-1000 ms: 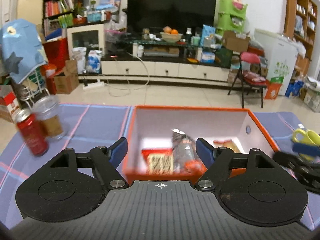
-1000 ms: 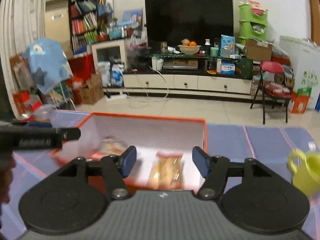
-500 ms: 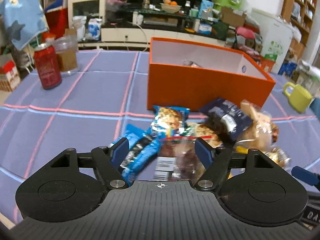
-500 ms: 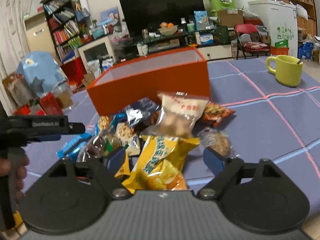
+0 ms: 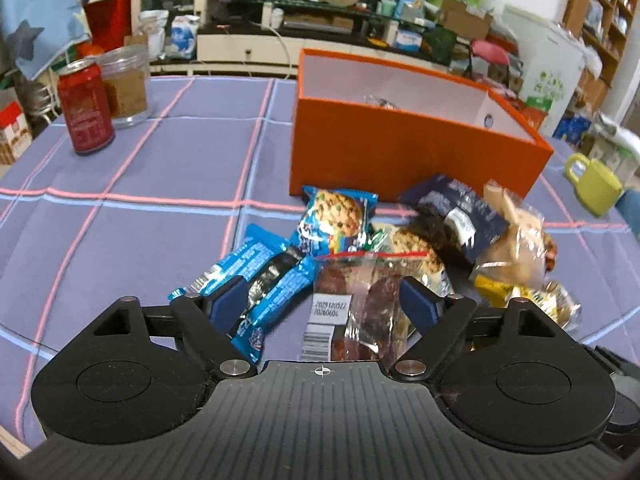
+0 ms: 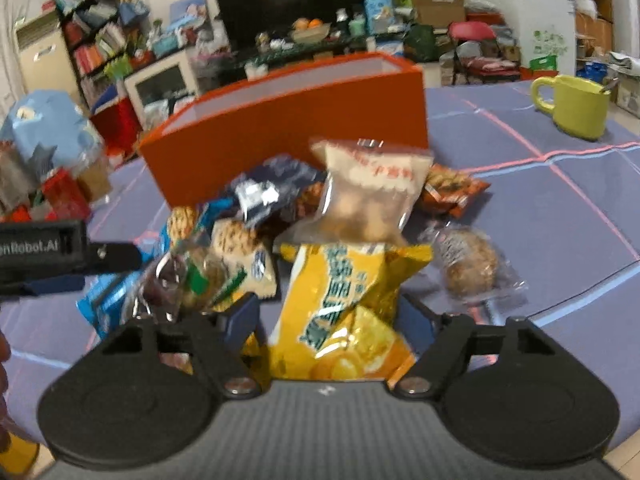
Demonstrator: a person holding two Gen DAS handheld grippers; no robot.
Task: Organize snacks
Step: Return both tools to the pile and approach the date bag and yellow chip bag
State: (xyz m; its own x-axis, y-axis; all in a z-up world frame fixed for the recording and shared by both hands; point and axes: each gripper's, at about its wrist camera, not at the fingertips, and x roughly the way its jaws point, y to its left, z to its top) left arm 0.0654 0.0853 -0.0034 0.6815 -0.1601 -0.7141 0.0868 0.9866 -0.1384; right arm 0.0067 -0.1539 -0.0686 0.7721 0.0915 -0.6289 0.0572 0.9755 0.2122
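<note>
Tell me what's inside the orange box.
Inside the orange box, only the crinkled top of one clear wrapper shows above its front wall. That wall hides the floor and anything else.

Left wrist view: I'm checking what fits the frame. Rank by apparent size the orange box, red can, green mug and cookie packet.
1. orange box, by far.
2. red can.
3. cookie packet and green mug look alike; the mug sits at the distorted edge, so unranked.
</note>
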